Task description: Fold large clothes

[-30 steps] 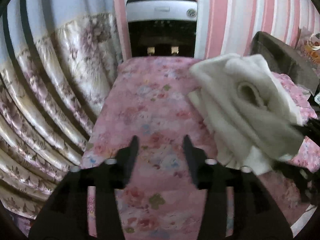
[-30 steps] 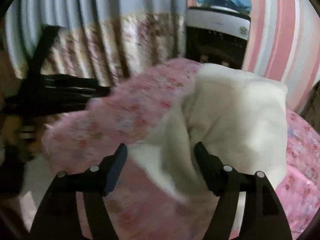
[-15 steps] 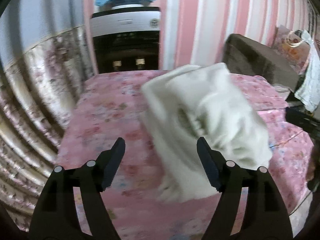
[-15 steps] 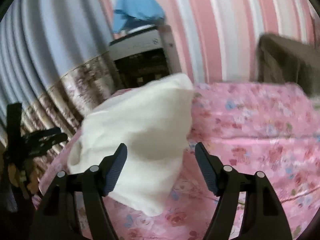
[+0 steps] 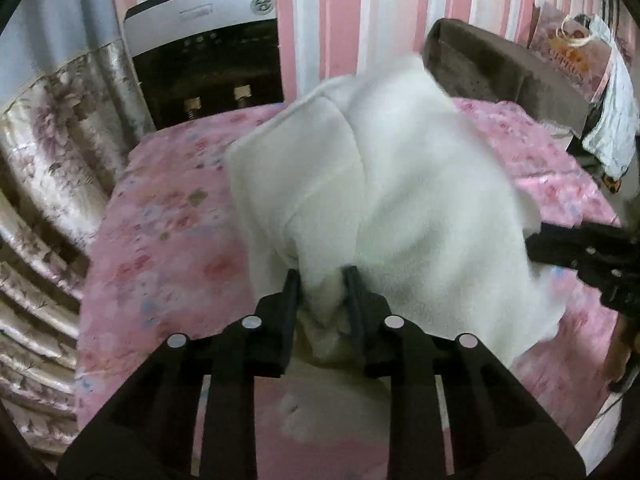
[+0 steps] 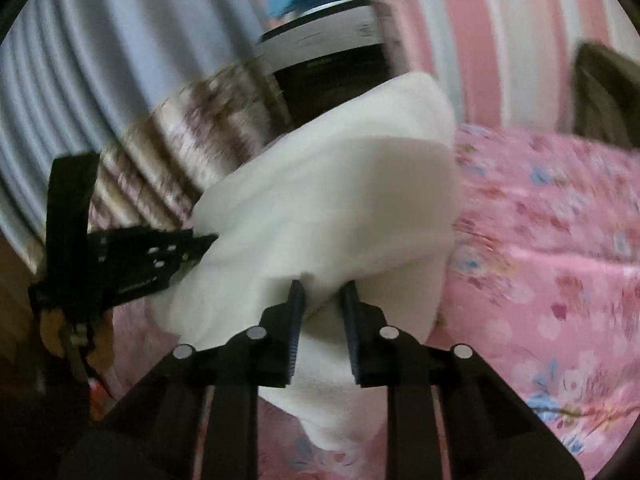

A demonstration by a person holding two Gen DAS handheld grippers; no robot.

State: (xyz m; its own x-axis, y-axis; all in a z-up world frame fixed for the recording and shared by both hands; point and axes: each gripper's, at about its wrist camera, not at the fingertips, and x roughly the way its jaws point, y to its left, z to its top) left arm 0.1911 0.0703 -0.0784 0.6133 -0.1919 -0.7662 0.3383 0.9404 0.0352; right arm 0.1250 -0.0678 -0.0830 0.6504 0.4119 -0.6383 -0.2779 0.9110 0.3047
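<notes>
In the left wrist view the left gripper (image 5: 322, 280) sits at lower centre, its fingers (image 5: 291, 288) clenched on a bunched fold of the white garment (image 5: 400, 200). The garment fills the middle of this frame, a thick, soft, cream-white mass, folded over on itself, with one flap lying across its upper left part. It hangs from the grip over the pink floral bed (image 5: 168, 216), whose cover shows to the left, below and to the right of it. At the right edge of the frame the right gripper (image 5: 580, 248) reaches in as a dark bar touching the garment's right side.

In the right wrist view the right gripper (image 6: 323, 294) is at lower centre, and its fingers (image 6: 297, 300) grasp another pinch of the garment (image 6: 340, 208). The cloth rises from the grip toward the upper middle of the frame, a broad pale fold. The left gripper (image 6: 160, 256) shows at the left of the frame, its tip against the garment's left edge. The bed (image 6: 552, 248) spreads across the right half.

Behind the bed, at upper left in the left wrist view, stands a black and white water dispenser (image 5: 208, 52) against a pink striped wall (image 5: 340, 16). A floral curtain (image 5: 52, 152) covers the left side, and a dark brown headboard (image 5: 492, 64) sits at upper right. The right wrist view is blurred.
</notes>
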